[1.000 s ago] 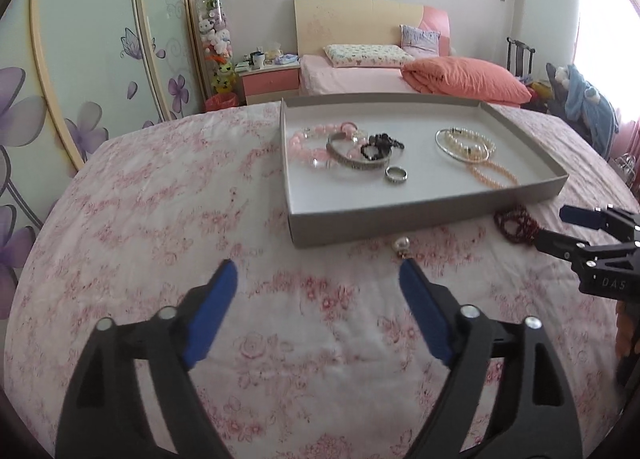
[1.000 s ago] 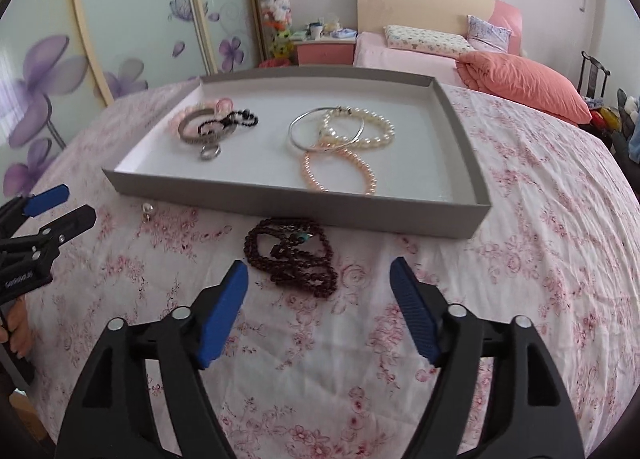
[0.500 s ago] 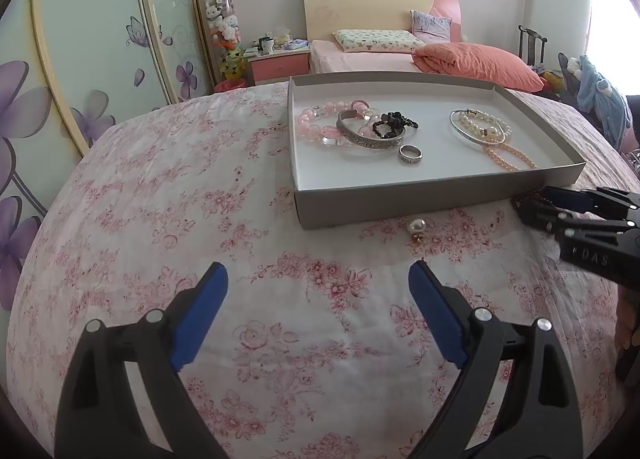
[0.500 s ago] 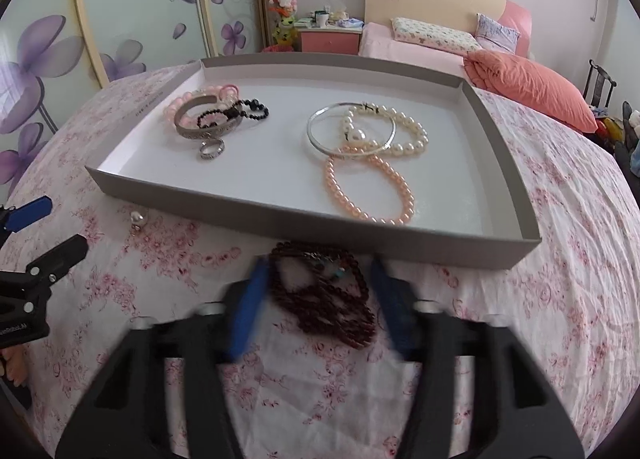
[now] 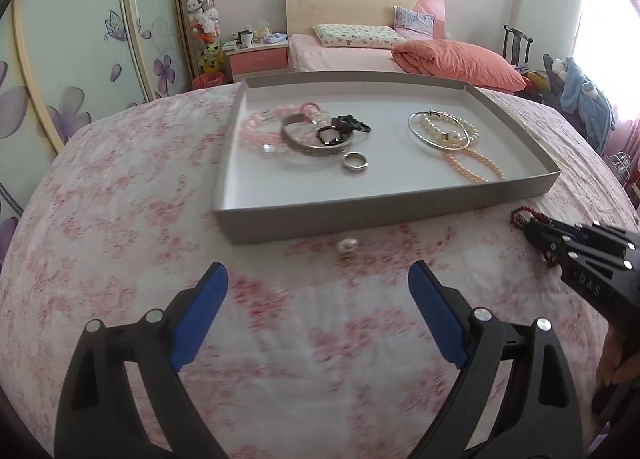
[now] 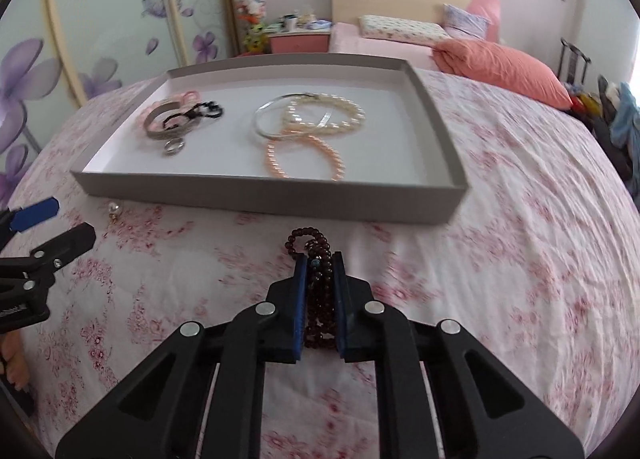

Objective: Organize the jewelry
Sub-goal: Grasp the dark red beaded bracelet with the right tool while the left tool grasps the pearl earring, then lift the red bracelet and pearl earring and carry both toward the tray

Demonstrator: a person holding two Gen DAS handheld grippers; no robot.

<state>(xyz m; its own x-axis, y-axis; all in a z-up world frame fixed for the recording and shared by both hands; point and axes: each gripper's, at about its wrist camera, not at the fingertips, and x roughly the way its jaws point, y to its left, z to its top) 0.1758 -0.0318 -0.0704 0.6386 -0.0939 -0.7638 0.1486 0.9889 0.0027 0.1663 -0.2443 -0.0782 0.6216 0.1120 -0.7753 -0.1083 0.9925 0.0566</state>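
A: On the floral bedspread (image 5: pixel 120 219), what does the left wrist view show?
B: The left gripper (image 5: pixel 318 279) spread wide, holding nothing; a pearl earring (image 5: pixel 346 247) lies just before the grey tray (image 5: pixel 360 215).
A: And the right wrist view?
B: The right gripper (image 6: pixel 320 259) is clamped on the dark red bead bracelet (image 6: pixel 318 283), near the tray's front wall, outside it.
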